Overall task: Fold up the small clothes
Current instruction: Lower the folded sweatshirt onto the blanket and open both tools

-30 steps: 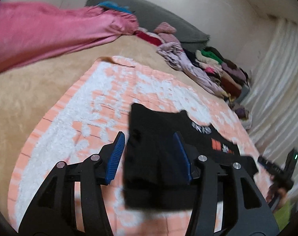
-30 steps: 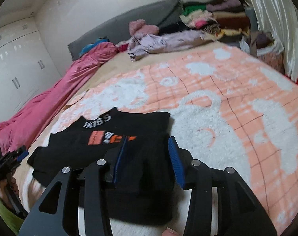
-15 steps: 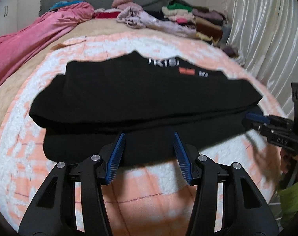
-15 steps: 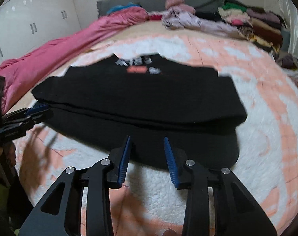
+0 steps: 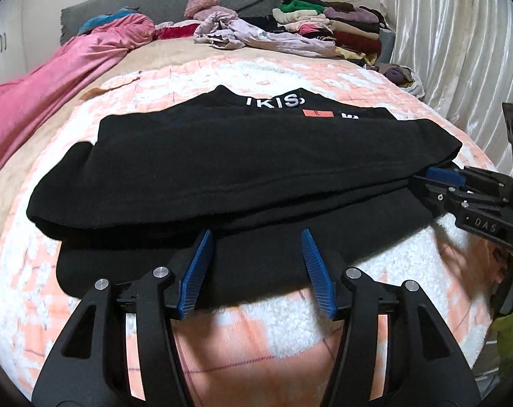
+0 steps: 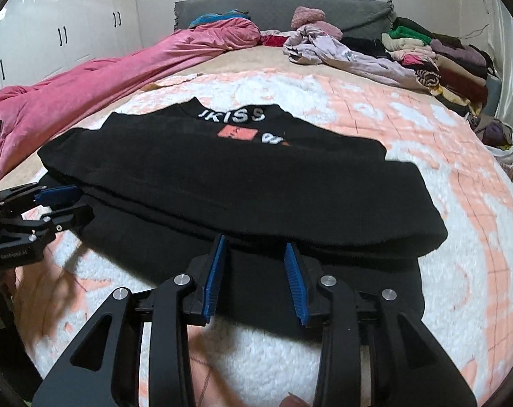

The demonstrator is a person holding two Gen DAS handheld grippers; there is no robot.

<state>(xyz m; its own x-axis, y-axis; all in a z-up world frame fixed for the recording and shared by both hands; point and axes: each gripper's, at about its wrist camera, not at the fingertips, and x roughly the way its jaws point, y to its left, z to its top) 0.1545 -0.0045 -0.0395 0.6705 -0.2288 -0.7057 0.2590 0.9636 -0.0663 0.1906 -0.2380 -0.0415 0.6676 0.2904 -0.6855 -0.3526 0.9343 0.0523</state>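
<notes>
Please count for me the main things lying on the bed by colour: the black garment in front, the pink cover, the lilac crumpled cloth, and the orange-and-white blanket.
Black: 1, the black shirt, folded, printed letters showing.
Pink: 1, the pink cover along the bed's side.
Lilac: 1, the lilac cloth, crumpled near the headboard.
Orange and white: 1, the blanket under the shirt.
Total: 4.

White wardrobe (image 6: 53, 44) left, grey headboard (image 6: 280, 6) behind, pale curtain (image 5: 459, 51) right, plain walls
</notes>
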